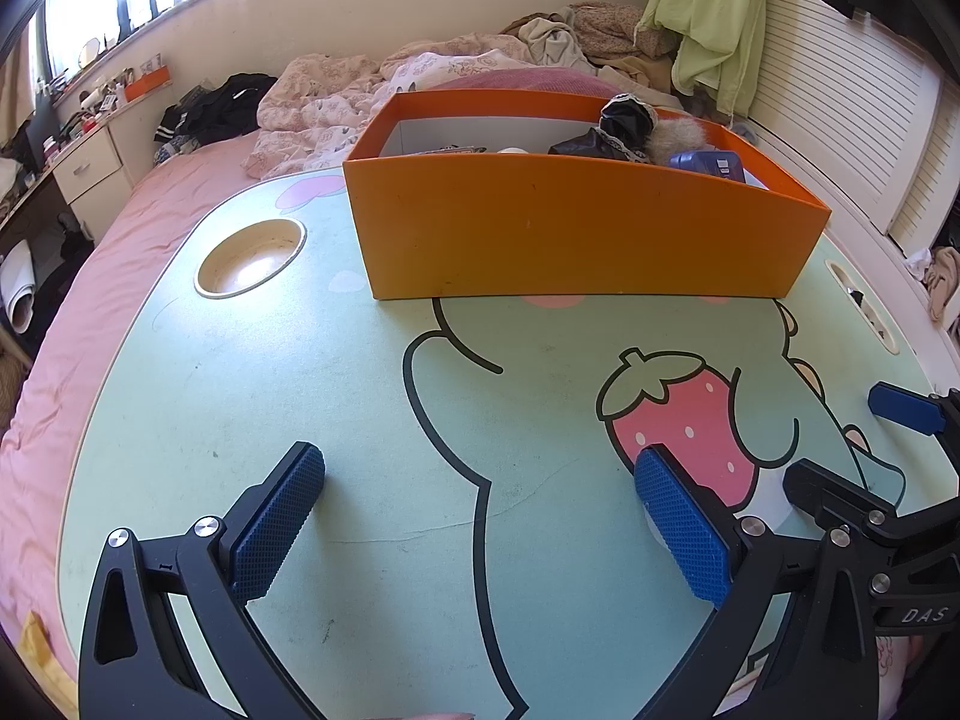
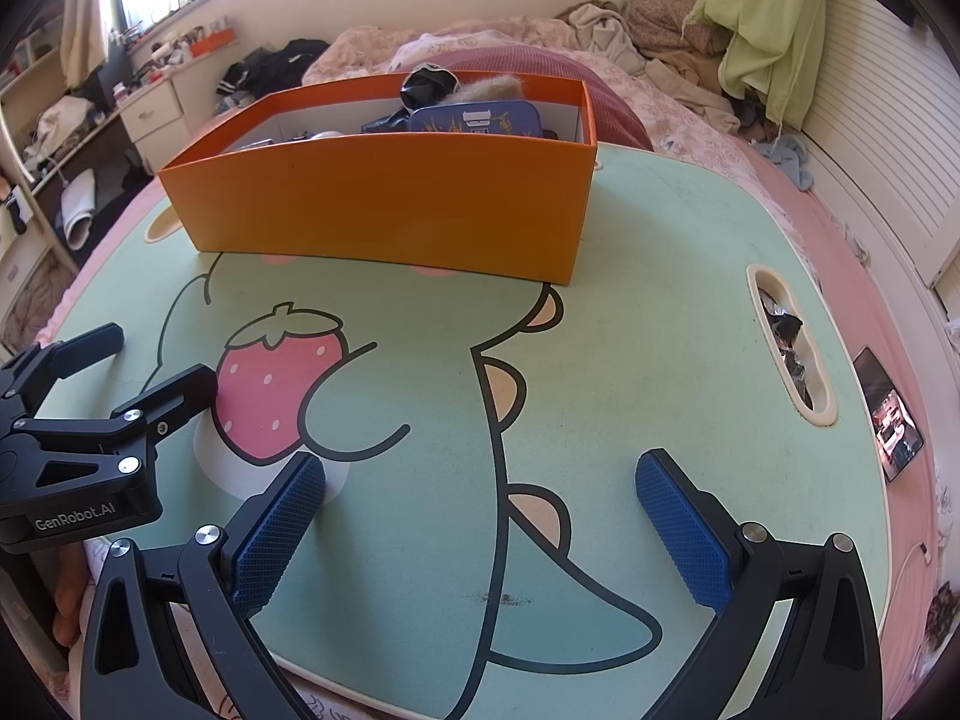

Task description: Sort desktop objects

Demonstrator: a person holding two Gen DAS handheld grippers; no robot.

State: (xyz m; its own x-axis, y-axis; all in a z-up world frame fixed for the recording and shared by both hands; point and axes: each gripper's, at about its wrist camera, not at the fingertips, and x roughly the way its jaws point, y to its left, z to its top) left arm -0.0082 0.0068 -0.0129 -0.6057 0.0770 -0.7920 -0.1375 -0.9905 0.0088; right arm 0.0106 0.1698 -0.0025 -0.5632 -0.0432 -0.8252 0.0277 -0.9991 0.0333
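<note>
One desk [image 1: 300, 396] with a cartoon strawberry print lies across a pink bed [image 1: 120, 276], and on it stands one orange box [image 1: 576, 228]; two hand-held grippers work above the near edge. Going from the left, the desk has one round cup recess [image 1: 251, 258] at its far left corner, just left of the box, and one long slot [image 2: 789, 348] near its right edge. The box sits at the far side of the desk, and over its rim show one dark lace-trimmed cloth [image 1: 624, 120], one tuft of grey-brown fur [image 1: 684, 135], one blue tin [image 2: 474, 117] and a few smaller items too hidden to tell. One phone [image 2: 888, 420] lies on the bed just beside the right edge of the desk. The left hand-held gripper [image 1: 480, 516] is spread wide with nothing between its blue pads [image 1: 276, 528], and hovers low over the bare desk near the front edge; whether it touches the surface cannot be told. The right hand-held gripper [image 2: 480, 516], just beside it, is likewise spread wide and holds nothing. In both wrist views the box stands straight ahead of the fingers, well apart from them, with open printed desk between, and no loose item lies on that stretch.
</note>
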